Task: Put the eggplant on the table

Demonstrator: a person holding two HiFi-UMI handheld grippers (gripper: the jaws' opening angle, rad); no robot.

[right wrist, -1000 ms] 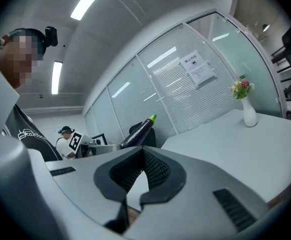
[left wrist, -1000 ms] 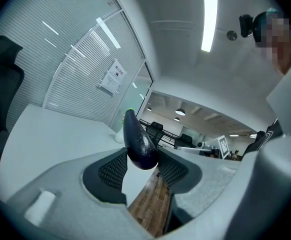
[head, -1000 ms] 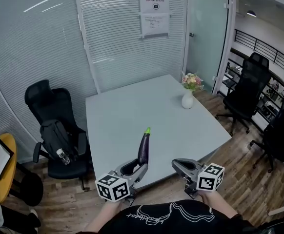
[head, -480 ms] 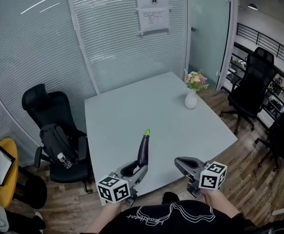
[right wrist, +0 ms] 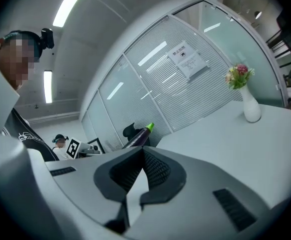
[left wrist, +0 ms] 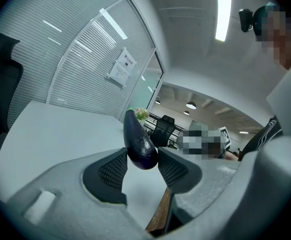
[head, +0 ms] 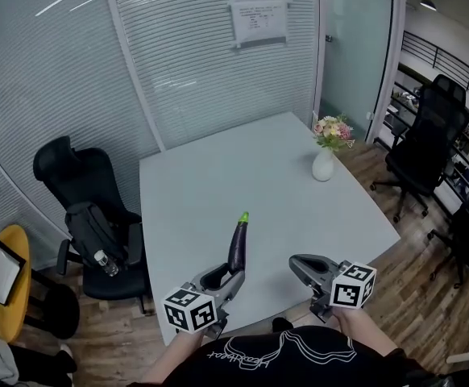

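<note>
Count: one eggplant [head: 237,244], one table [head: 242,160], one flower vase [head: 323,166], two grippers.

Left gripper [head: 233,276] pinches the eggplant's rounded lower end. The eggplant stands upright, green tip up, over the table's near edge.

Right gripper [head: 296,263]: jaws pressed together, empty.

The pad contact shows only in the left gripper view. The right gripper view shows only the eggplant's upper part.

Lighting: bright, even, indoor; ceiling strip light [left wrist: 224,11] overhead, reflected as streaks on the glass partition [head: 49,71].
Shadows: soft, faint on the pale counter [head: 218,176].
Glare: small glints on the eggplant [left wrist: 139,143] skin.
Distortion: strong fisheye, black vignetted corners in both gripper views.
Focus: largely sharp.
</note>
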